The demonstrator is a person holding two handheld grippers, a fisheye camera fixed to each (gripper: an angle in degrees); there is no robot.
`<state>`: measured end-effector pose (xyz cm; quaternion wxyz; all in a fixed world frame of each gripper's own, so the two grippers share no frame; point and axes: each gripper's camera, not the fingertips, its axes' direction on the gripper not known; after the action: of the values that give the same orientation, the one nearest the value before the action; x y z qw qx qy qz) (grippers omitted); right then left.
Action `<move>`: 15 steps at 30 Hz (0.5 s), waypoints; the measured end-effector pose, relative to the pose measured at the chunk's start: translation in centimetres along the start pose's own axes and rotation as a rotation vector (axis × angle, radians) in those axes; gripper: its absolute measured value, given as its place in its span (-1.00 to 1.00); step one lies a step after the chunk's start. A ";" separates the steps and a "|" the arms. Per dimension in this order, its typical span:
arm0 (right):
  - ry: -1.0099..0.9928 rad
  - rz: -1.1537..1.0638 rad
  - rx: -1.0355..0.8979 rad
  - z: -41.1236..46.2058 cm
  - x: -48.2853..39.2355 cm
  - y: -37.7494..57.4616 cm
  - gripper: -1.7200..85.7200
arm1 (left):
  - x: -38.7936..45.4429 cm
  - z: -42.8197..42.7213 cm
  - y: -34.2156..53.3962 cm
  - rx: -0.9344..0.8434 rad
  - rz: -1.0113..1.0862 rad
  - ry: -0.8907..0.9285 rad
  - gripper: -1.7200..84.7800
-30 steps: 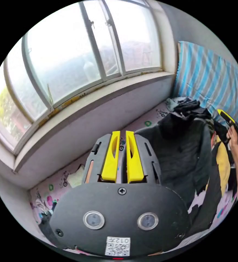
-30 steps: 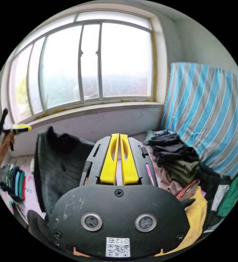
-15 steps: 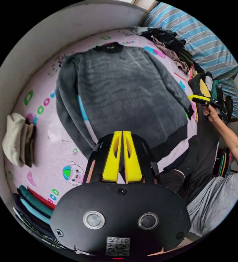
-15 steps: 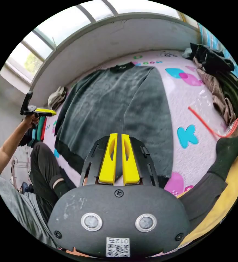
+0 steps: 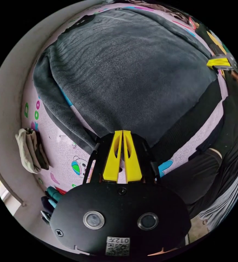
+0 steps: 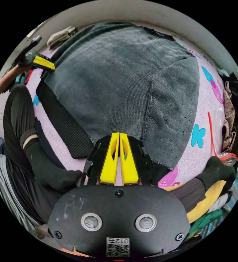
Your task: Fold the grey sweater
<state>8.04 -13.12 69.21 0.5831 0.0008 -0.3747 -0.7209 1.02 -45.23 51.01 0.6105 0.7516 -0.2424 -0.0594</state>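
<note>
Grey sweater point(image 5: 129, 68) is spread flat on the pink cartoon-print mat point(image 5: 61, 147), collar toward the wall, dark ribbed hem nearest the person's legs point(image 6: 29, 142). Both yellow-jawed tools sit low at that hem: left gripper point(image 5: 122, 133) and right gripper point(image 6: 119, 135), jaws pressed nearly together (can't tell if any fabric is pinched). Folded clothes point(image 5: 31, 152) lie beside the wall.

Both gripper views are looking steeply down from close above the hem end of the grey sweater point(image 5: 129, 68) point(image 6: 110, 82), sharing it from opposite corners.
</note>
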 end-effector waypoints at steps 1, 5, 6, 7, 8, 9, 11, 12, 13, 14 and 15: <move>0.011 -0.014 -0.032 0.3 0.2 -0.4 -0.98 | -0.4 0.2 0.1 0.001 0.015 -0.010 -0.95; 0.086 -0.090 -0.194 2.9 0.5 -3.2 -0.98 | -2.3 0.9 0.1 0.015 -0.008 -0.001 -0.95; 0.111 -0.096 -0.219 3.5 0.5 -4.1 -0.98 | -2.6 1.0 0.1 0.016 -0.012 -0.001 -0.95; 0.125 -0.099 -0.232 3.9 0.4 -4.5 -0.98 | -3.1 1.1 0.1 0.017 -0.021 -0.001 -0.95; 0.154 -0.108 -0.252 4.5 0.2 -5.4 -0.98 | -3.6 1.3 0.0 0.017 -0.032 -0.001 -0.95; 0.182 -0.117 -0.268 5.2 0.0 -6.1 -0.98 | -3.9 1.4 0.0 0.017 -0.038 0.000 -0.95; 0.210 -0.121 -0.280 5.9 0.0 -6.9 -0.98 | -5.1 1.6 0.1 0.037 -0.041 0.040 -0.94; 0.220 -0.124 -0.282 6.4 0.1 -7.3 -0.98 | -5.6 1.6 0.3 0.047 -0.048 0.064 -0.94; 0.223 -0.127 -0.282 6.6 0.1 -7.5 -0.98 | -6.8 1.3 0.9 0.088 -0.084 0.119 -0.93; 0.226 -0.129 -0.279 6.9 0.3 -7.8 -0.98 | -8.2 0.8 2.0 0.153 -0.142 0.154 -0.92; 0.223 -0.128 -0.277 7.2 0.6 -8.1 -0.98 | -9.0 0.5 2.6 0.189 -0.178 0.156 -0.91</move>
<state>-2.15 -9.44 70.24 0.5685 0.0244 -0.2041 -0.7966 -7.81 -42.16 51.52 0.5463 0.8267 -0.1312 -0.0318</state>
